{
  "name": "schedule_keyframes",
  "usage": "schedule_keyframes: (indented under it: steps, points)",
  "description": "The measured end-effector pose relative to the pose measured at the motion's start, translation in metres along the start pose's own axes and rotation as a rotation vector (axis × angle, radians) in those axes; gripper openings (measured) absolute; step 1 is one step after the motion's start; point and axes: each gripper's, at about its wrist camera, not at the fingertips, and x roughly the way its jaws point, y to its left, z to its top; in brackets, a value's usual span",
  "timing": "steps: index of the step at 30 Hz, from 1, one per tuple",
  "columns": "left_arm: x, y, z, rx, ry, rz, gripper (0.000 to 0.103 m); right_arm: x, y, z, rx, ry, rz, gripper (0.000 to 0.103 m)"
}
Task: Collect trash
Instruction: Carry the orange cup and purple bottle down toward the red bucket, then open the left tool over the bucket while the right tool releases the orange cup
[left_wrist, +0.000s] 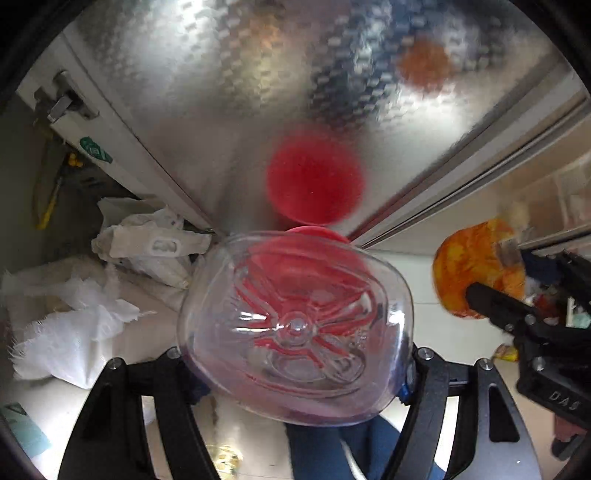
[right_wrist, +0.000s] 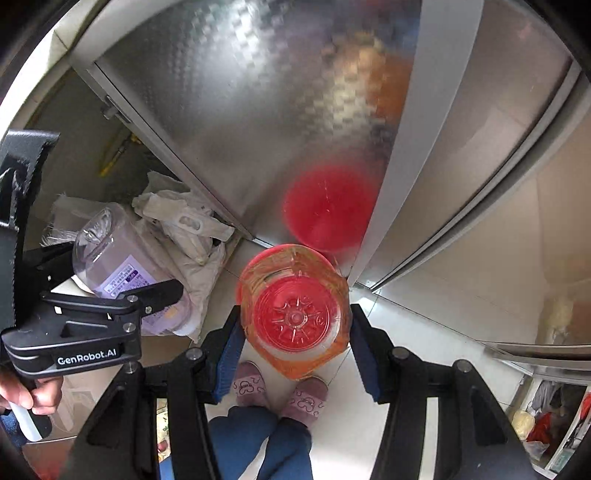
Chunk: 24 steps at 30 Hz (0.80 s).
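My left gripper (left_wrist: 295, 354) is shut on a clear plastic bottle (left_wrist: 295, 325), whose base faces the camera. The bottle hangs straight over a red bin (left_wrist: 317, 230); the bin's red shows through the clear plastic. In the right wrist view my right gripper (right_wrist: 295, 325) is shut on an orange-tinted bottle (right_wrist: 295, 314) between its blue pads (right_wrist: 231, 347), also above the red bin (right_wrist: 284, 254). Each view shows the other gripper beside it: the right gripper (left_wrist: 495, 306) with the orange bottle (left_wrist: 476, 269), and the left gripper (right_wrist: 147, 295) with the clear, purple-labelled bottle (right_wrist: 114, 266).
A frosted glass sliding door (left_wrist: 229, 110) rises right behind the bin and mirrors it as a red blur (left_wrist: 314, 181). Crumpled white bags and paper (left_wrist: 147, 243) lie on the floor to the left. The person's pink slippers (right_wrist: 251, 384) and blue trousers stand below on pale tiles.
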Motion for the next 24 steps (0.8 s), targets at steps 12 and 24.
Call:
schedule_keyframes:
  steps: [12,24]
  points:
    - [0.023,0.002,0.003,0.048,0.019,-0.013,0.071,0.011,-0.011,-0.010,0.024,0.025,-0.007,0.052]
    - [0.018,0.013,0.002,-0.021,0.004,-0.063,0.084,0.019,-0.013,-0.014,0.017,0.030,0.005,0.052]
